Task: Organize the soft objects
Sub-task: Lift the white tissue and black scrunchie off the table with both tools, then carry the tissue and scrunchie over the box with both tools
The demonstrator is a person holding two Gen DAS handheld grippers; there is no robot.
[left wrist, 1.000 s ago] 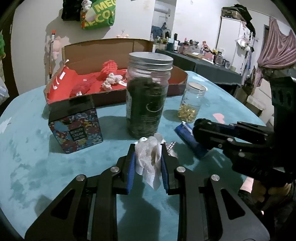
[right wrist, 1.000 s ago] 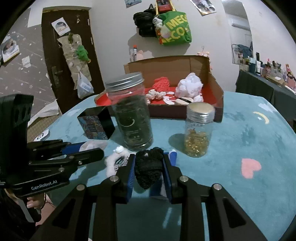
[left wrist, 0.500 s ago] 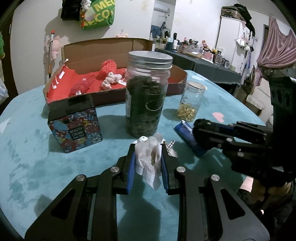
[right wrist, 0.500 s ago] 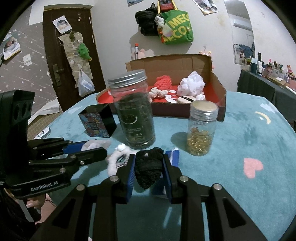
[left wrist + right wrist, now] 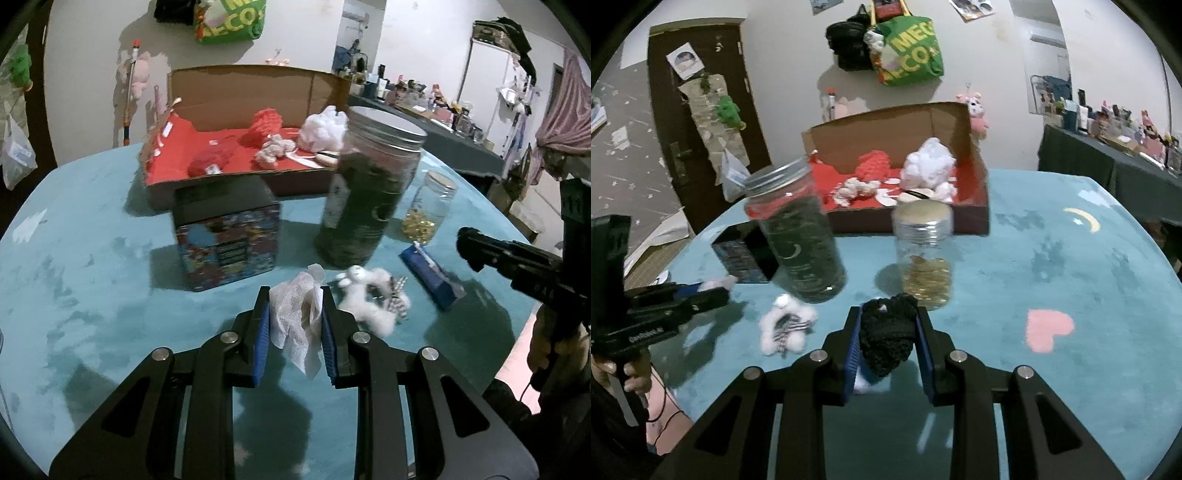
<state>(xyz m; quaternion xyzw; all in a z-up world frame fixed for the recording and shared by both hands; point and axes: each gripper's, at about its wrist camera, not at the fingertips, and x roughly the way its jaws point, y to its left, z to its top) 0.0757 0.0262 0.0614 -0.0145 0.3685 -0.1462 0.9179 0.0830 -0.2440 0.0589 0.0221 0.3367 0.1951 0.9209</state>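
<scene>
Cardboard box (image 5: 236,88) w/ red liner sits at back of table (image 5: 92,280), behind jars. My right gripper (image 5: 888,334) pinches black knit wad (image 5: 886,336); left gripper (image 5: 295,321) pinches white gauze cloth (image 5: 295,325). Both light, squashy, prob. non-slip; mid-bunch grip suits.

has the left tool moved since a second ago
Yes. The left tool, shut on the white cloth, has risen and swung left: the big jar, dead ahead before, now sits to its right, and more of the cardboard box floor shows.
</scene>
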